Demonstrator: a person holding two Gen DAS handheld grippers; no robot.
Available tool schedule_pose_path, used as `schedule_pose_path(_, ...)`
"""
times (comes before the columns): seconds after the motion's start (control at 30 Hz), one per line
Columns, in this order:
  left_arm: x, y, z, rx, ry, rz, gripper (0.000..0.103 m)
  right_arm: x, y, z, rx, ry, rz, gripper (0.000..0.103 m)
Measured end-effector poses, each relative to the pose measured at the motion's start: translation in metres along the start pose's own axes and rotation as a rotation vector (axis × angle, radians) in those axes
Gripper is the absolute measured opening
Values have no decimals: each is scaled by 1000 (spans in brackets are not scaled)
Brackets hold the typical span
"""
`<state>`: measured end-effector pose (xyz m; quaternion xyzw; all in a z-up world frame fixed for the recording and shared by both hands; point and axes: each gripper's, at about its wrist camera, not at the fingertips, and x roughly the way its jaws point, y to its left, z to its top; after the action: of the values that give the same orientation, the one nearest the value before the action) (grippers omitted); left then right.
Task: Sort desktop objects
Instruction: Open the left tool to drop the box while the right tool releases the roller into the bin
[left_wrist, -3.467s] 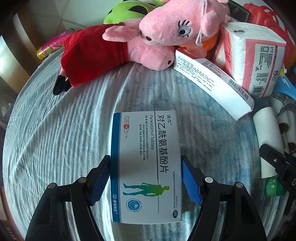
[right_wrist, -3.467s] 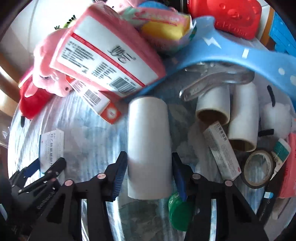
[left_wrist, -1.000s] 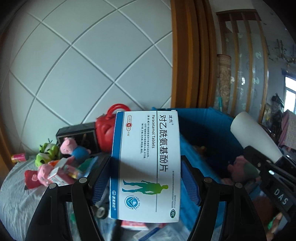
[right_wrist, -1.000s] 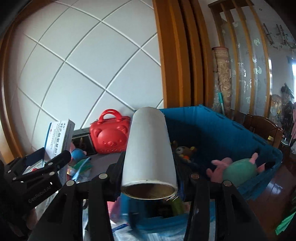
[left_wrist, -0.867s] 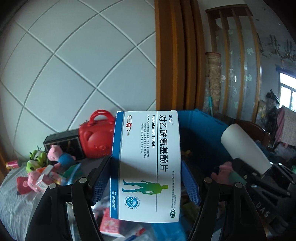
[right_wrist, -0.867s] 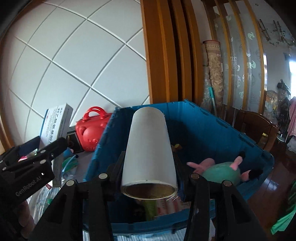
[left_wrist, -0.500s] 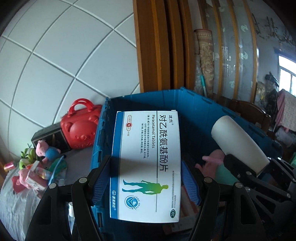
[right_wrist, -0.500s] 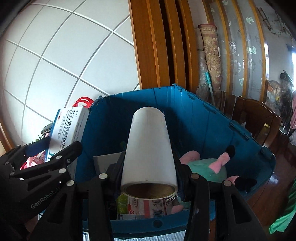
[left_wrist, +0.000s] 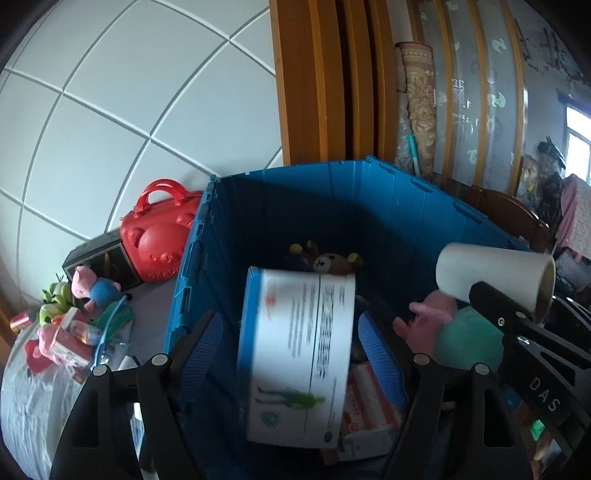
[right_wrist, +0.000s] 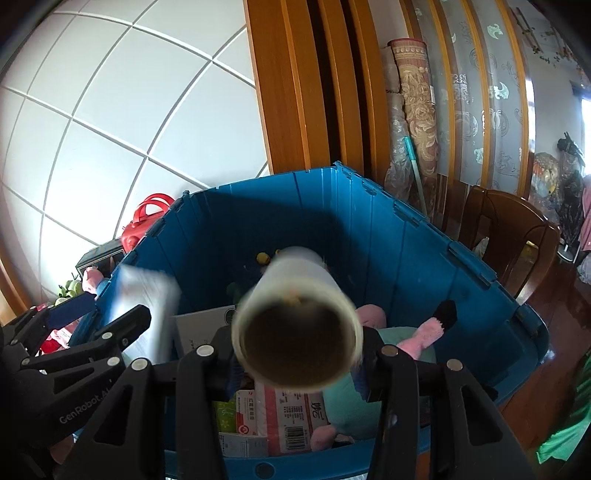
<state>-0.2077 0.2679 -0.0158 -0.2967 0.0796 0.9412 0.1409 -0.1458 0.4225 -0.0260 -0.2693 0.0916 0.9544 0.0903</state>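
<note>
A blue crate (left_wrist: 332, 206) (right_wrist: 295, 206) lies under both grippers. My left gripper (left_wrist: 288, 321) hangs over it with its jaws opening. The white and blue medicine box (left_wrist: 295, 350) is blurred and tilted between the blue pads (left_wrist: 376, 354), with a gap on each side. My right gripper (right_wrist: 299, 354) is over the crate's near side, its jaws also opening. The white paper roll (right_wrist: 295, 332) is blurred and tipped, its hollow end facing the camera, loose between the fingers. In the left wrist view the roll (left_wrist: 487, 273) shows at the right.
Inside the crate are a pink and green plush pig (left_wrist: 454, 332), a brown bear toy (left_wrist: 332, 262) and several packets (right_wrist: 288, 413). Left of the crate, a red case (left_wrist: 159, 236) and plush toys (left_wrist: 92, 288) sit on the table. A wooden chair (right_wrist: 517, 236) stands at the right.
Both grippers swung from the table to above the blue crate. The left jaws have spread and the medicine box is dropping. The roll has tipped loose in the right jaws.
</note>
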Motion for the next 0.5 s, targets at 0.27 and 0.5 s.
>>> schedule_pose_path(0.27,-6,-1,-6,9,4,-9,83,-15,-9,6,12,-45,-34,62)
schedule_pose_path(0.5,-20,6,-14,5,-11,-14,83,-27,-9,-1,20,-34,-40,63)
